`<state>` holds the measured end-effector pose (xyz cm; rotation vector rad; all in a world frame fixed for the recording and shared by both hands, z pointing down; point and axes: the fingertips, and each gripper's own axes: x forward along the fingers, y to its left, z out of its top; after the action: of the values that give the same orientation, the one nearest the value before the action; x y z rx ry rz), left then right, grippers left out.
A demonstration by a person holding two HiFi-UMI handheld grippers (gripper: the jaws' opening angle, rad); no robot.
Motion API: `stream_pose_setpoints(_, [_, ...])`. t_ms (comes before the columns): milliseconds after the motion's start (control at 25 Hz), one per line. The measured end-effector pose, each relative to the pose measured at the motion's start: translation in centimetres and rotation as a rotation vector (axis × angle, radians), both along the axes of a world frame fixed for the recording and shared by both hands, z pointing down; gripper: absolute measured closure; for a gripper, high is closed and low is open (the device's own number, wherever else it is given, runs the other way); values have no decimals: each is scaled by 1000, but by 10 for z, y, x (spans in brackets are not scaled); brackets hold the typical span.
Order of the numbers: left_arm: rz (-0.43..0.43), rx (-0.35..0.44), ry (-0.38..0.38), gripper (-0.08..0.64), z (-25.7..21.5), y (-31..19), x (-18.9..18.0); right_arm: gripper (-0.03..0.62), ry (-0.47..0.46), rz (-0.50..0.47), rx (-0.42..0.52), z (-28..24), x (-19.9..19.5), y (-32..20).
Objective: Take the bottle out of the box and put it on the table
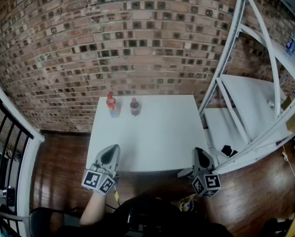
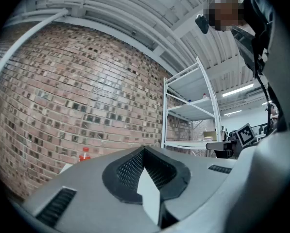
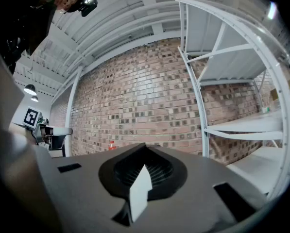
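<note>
"Where did the bottles stand?"

"Both were at the table's (image 1: 157, 132) twelve-o'clock edge, the red-capped bottle (image 1: 111, 104) just beside the dark bottle (image 1: 134, 106). No box showed."

"And the tools?"

"The left hand-held gripper (image 1: 109, 154) at seven and the right hand-held gripper (image 1: 201, 157) at five were both closed and empty."

"Handling?"

"Likely light, smooth plastic that tips easily. It seemed best pinched mid-body."

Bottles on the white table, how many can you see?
2. One orange-red bottle and one darker bottle stand side by side near the far edge of the table; none seem hidden.
</note>
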<state>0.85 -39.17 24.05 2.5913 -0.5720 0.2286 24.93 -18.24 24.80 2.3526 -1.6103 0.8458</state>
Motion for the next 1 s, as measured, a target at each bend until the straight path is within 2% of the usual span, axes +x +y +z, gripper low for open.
stream_pose_setpoints(240, [82,-24,47,557,4,29,61,589,49,80,-21,-10,43,49])
stream_pose_setpoints(560, [290,-86,193,557,3,96,169,589,170,278,-99,-45,94,154])
stream_pose_setpoints(800, [485,-171,319,557,-12,156,229,589,269,453,-147,-82,100,221])
stream_pose_setpoints(1000, [641,-211,400,557,-31,193,254,589,346,588,-186,-118,77,258])
